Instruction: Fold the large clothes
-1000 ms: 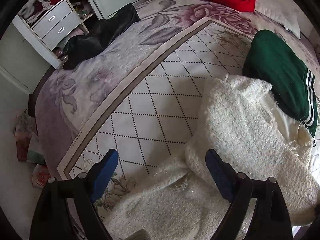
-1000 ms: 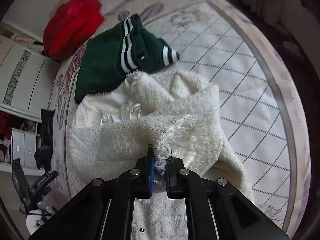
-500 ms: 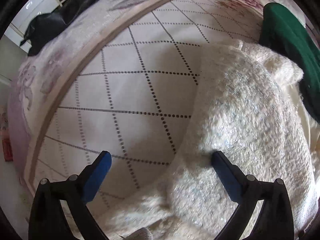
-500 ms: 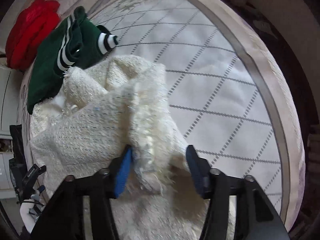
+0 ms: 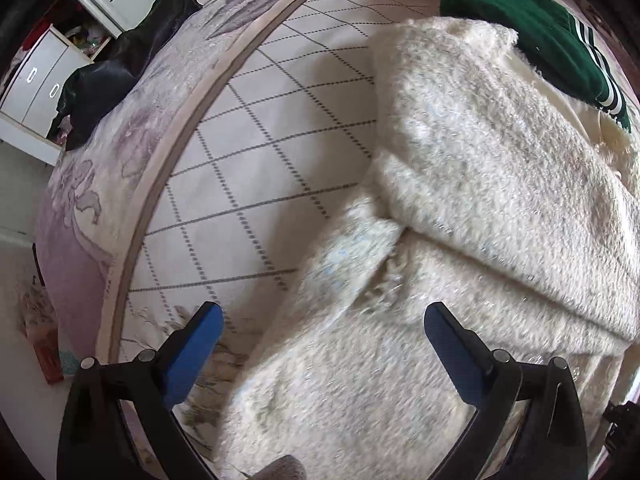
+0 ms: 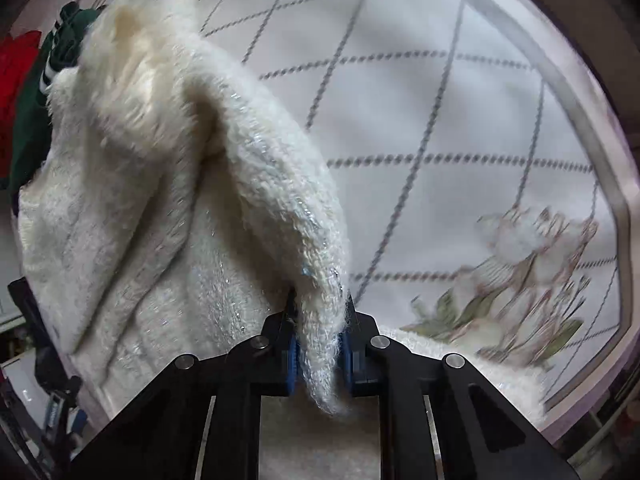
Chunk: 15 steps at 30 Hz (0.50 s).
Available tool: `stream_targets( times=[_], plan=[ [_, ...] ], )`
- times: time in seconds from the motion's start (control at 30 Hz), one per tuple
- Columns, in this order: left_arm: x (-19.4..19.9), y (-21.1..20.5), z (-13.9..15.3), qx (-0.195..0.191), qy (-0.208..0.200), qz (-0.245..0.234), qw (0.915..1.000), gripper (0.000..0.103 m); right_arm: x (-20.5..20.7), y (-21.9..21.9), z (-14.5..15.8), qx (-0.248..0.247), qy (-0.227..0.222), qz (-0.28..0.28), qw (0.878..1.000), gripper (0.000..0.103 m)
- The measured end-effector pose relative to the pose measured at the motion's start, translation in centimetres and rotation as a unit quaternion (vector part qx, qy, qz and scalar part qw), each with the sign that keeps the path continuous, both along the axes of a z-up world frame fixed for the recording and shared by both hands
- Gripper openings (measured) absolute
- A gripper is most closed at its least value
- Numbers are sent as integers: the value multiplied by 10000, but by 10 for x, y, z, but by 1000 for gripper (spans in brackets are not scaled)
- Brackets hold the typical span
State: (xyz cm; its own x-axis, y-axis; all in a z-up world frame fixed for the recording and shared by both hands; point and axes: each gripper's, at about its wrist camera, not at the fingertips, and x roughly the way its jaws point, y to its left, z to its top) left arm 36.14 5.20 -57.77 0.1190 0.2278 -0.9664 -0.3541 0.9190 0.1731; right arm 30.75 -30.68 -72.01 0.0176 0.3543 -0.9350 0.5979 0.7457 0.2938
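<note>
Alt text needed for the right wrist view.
The right gripper is shut on a raised fold of a fluffy white garment, lifting it above a diamond-patterned bedspread. A green garment lies behind, at far left.

Fluffy sweater: cream-white, faint glittery threads | Bedspread: off-white, grey dotted diamond grid, beige band, mauve floral border | Jacket: dark green, white stripes | Garment at the bedspread's edge: black | Gripper pads: blue
</note>
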Motion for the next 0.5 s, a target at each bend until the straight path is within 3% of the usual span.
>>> stream_targets(
  times=[0.17,0.23,0.33,0.37,0.5],
  plan=[
    [-8,38,22,158,-167,-188,9996,103,-11,73,7,719,30,-3,9974,15],
    [-9,47,33,178,-268,-226,9992,103,-24,78,19,349,45,80,9993,15],
    [-12,45,44,55,-368,-272,9989,103,-59,46,33,-899,557,-15,9944,15],
    [-14,40,47,-23,-401,-276,9988,103,-71,32,34,-1095,697,-64,9915,20],
    [-23,2,52,-238,-453,-377,9980,103,-89,-6,36,-507,939,-123,9942,28]
  ],
)
